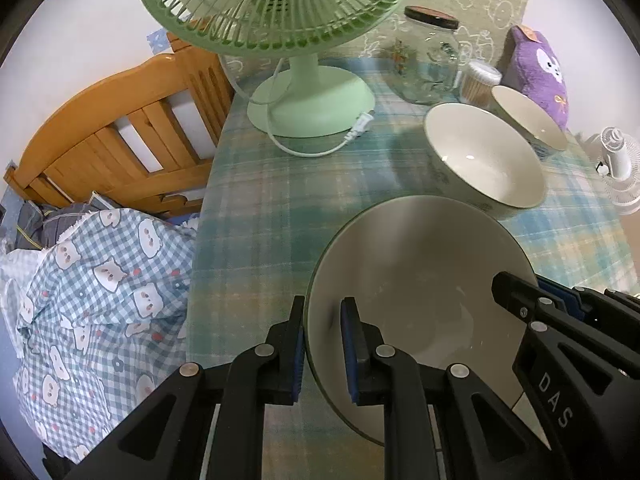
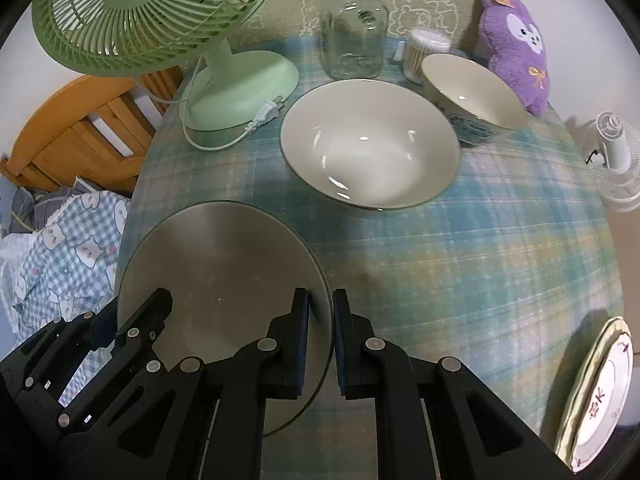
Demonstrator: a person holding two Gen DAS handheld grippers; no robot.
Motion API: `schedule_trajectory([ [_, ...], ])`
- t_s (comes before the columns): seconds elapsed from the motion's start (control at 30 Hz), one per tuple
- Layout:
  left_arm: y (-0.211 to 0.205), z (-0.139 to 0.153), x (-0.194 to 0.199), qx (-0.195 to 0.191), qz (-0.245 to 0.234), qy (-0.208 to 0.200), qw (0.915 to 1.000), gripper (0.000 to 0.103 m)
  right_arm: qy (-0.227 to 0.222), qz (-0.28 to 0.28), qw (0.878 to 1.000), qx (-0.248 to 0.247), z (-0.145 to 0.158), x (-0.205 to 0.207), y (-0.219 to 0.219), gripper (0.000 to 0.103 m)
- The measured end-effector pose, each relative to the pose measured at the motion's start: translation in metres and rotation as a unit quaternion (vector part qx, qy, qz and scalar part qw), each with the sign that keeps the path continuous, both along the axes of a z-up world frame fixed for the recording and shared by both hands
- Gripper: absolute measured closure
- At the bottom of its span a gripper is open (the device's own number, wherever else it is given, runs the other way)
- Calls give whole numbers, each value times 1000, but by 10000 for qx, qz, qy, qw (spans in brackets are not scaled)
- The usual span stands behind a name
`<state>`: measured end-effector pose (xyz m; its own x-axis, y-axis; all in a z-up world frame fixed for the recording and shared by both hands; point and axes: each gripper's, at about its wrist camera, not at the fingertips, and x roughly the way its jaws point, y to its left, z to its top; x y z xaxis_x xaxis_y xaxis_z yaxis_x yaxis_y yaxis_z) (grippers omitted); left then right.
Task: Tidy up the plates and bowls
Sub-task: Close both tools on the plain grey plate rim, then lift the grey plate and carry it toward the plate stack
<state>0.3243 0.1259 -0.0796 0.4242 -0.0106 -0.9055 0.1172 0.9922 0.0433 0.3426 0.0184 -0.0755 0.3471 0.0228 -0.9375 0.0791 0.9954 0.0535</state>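
A wide white bowl (image 1: 420, 272) (image 2: 224, 256) sits nearest me on the plaid tablecloth. My left gripper (image 1: 323, 348) (image 2: 128, 312) is shut on its left rim, one pad inside and one outside. On the opposite rim my right gripper (image 2: 322, 340) (image 1: 524, 292) is shut the same way. Behind it stands a second wide white bowl (image 2: 368, 148) (image 1: 484, 160). A smaller bowl with a blue pattern (image 2: 472, 92) (image 1: 528, 116) stands farther back right. A decorated plate (image 2: 600, 392) lies at the table's near right edge.
At the back left stands a green fan (image 2: 236, 92) with its cord and plug (image 2: 264, 114) lying on the cloth. A glass jar (image 2: 354, 32), a swab tub (image 2: 424, 52) and a purple plush (image 2: 516, 48) line the back. A bed with a checked quilt (image 1: 100, 300) lies left of the table.
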Motion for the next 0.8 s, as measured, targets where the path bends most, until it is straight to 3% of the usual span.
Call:
schedule_trajectory([
  [0.8,-110,77,-86,30,194,-433,9989,90,-542,229,9982,134,78,-88,-107,89],
])
